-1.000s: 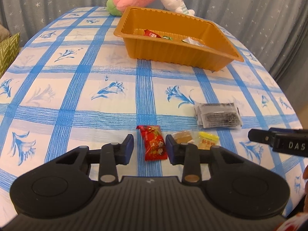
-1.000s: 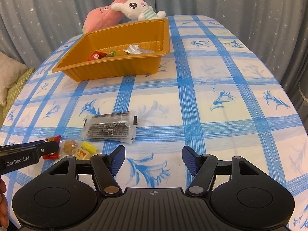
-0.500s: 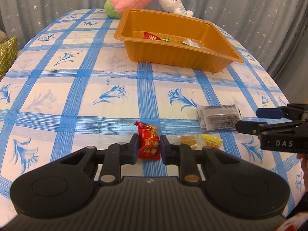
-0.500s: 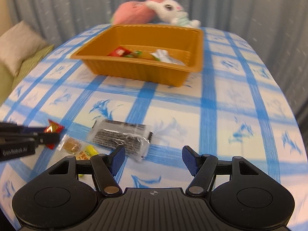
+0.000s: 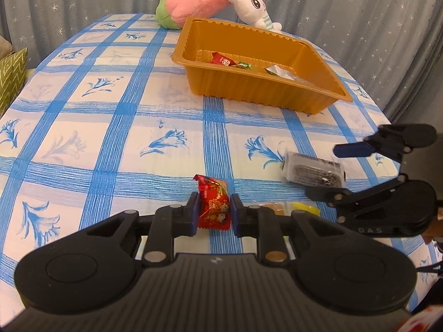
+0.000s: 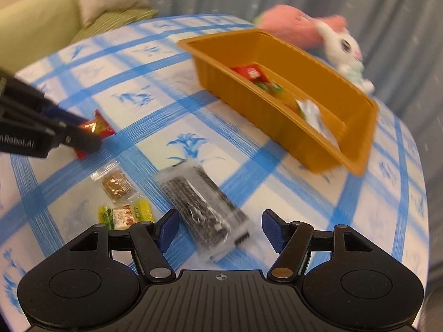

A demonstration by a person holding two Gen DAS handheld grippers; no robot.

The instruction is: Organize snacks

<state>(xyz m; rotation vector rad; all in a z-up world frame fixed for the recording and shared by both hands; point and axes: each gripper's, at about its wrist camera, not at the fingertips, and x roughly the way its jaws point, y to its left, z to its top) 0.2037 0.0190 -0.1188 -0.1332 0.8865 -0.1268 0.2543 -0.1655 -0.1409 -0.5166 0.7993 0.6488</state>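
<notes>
My left gripper (image 5: 213, 211) is shut on a red snack packet (image 5: 213, 204), which also shows in the right wrist view (image 6: 97, 126), just above the cloth. My right gripper (image 6: 218, 228) is open, its jaws on either side of a clear packet of dark seaweed (image 6: 203, 207), which also shows in the left wrist view (image 5: 313, 169). A brown biscuit packet (image 6: 115, 184) and a yellow candy (image 6: 125, 213) lie on the cloth between the grippers. The orange tray (image 5: 265, 94) stands further back and holds a few snacks; it also shows in the right wrist view (image 6: 241, 103).
A blue-checked tablecloth (image 5: 110, 127) covers the table. A pink plush (image 5: 196, 0) and a white rabbit plush (image 5: 254, 7) lie behind the tray. A green cushion (image 5: 11, 77) sits off the left edge. A grey curtain hangs behind.
My left gripper closed on the red packet and lifted slightly. My right gripper swung left and moved over the seaweed packet, which now lies between its open jaws.
</notes>
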